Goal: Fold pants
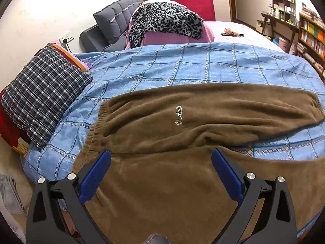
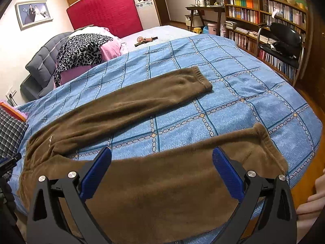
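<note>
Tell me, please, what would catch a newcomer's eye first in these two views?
Brown fleece pants lie spread on a blue checked bedspread, legs apart, with the open left gripper over the waist end and the open right gripper over the near leg. Behind them, a red headboard stands against the wall.

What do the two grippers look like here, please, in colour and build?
The left gripper and right gripper look alike: black angular frames with silver round bolt heads and blue textured pads. No cables or markings show.
</note>
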